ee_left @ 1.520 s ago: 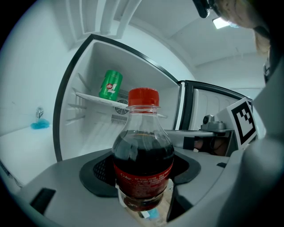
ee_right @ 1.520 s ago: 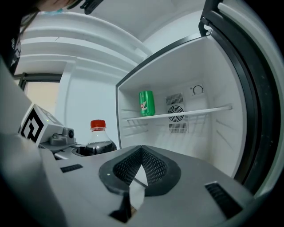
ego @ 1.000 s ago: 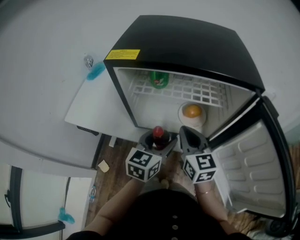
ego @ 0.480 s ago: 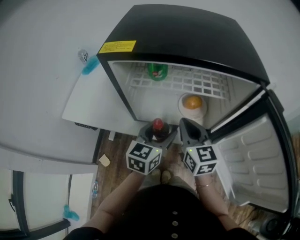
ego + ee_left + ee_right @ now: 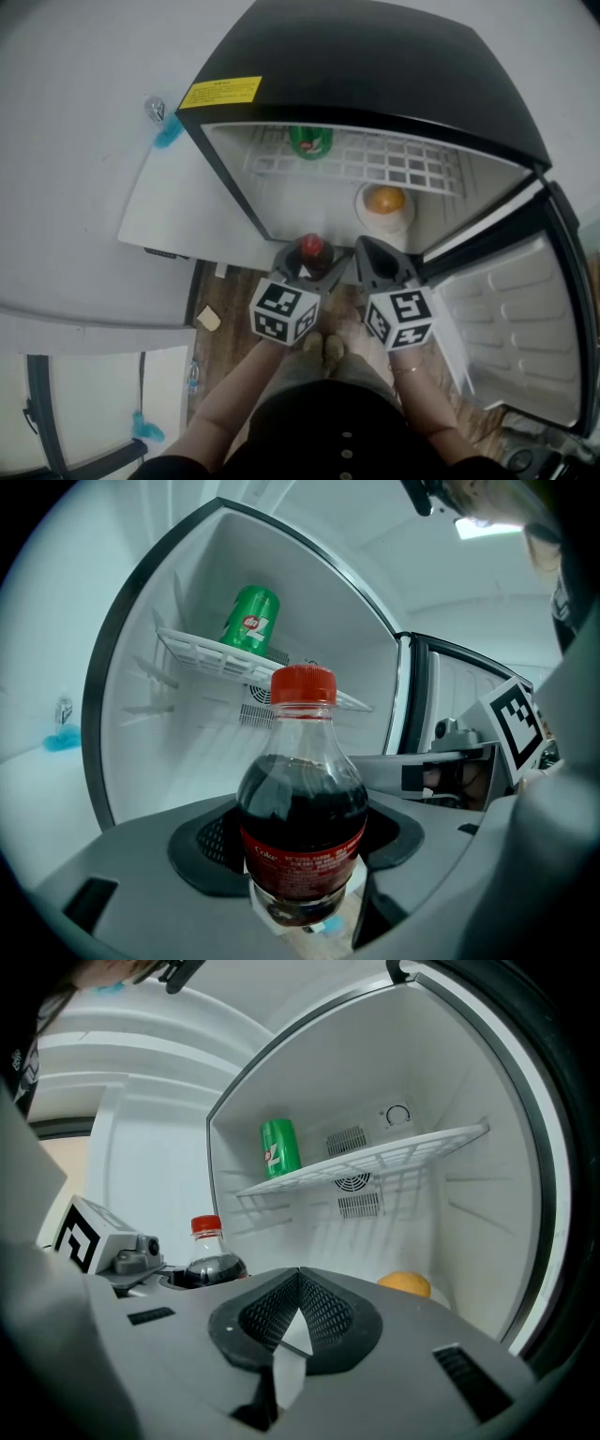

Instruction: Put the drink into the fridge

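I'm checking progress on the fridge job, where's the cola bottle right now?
Head view: the cola bottle stands upright in the left gripper, at the open front of the fridge, left of the shut right gripper.

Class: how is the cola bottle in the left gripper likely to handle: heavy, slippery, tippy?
Probably heavy for its size: the bottle looks nearly full. Likely stiff, since its cap is on. Tall and narrow, so it may tip when released.

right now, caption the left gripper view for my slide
Left gripper holds a red-capped cola bottle before the open fridge, a green can on its shelf.
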The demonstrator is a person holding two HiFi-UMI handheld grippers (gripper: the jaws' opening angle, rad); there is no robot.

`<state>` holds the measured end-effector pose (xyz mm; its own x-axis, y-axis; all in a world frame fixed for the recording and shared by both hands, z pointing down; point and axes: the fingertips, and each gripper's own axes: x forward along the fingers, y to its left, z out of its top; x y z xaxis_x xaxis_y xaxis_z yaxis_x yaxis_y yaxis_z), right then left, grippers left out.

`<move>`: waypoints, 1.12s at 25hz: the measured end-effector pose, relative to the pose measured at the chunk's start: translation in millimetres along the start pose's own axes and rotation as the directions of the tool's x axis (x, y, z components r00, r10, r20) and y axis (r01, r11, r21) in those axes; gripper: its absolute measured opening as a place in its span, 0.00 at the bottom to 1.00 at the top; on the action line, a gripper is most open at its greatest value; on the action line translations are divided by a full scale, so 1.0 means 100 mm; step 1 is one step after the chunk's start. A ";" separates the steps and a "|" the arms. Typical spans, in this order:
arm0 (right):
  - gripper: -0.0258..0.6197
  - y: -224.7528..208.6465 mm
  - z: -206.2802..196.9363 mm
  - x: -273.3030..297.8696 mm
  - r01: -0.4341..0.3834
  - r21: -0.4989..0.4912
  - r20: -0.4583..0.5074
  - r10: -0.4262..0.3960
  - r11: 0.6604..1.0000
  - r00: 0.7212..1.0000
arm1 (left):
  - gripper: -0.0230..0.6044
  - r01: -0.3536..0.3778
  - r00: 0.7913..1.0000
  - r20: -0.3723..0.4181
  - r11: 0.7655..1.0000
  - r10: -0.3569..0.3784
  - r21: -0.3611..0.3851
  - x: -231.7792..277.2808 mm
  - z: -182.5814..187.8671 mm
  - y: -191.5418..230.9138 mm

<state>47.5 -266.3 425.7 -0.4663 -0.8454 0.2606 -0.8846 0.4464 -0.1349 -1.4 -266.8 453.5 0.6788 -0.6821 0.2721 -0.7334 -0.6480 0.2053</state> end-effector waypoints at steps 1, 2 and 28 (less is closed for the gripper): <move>0.05 -0.01 -0.01 0.02 0.000 0.002 -0.001 0.000 1.000 1.000 | 0.54 0.001 1.000 0.002 1.000 -0.001 0.002 0.02 0.00 0.02; 0.05 -0.02 -0.02 0.04 0.003 0.004 -0.003 -0.003 1.000 1.000 | 0.54 0.001 1.000 0.003 1.000 -0.001 0.004 0.05 0.00 0.03; 0.05 -0.34 -0.17 0.57 0.044 0.051 -0.036 -0.043 0.998 0.998 | 0.54 -0.068 0.998 0.015 0.998 0.068 0.004 0.63 0.02 0.58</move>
<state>51.3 -324.7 461.8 -0.4279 -0.8523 0.3008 -0.9034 0.3929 -0.1720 -0.8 -347.9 481.1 0.6275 -0.7297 0.2715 -0.7780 -0.6013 0.1820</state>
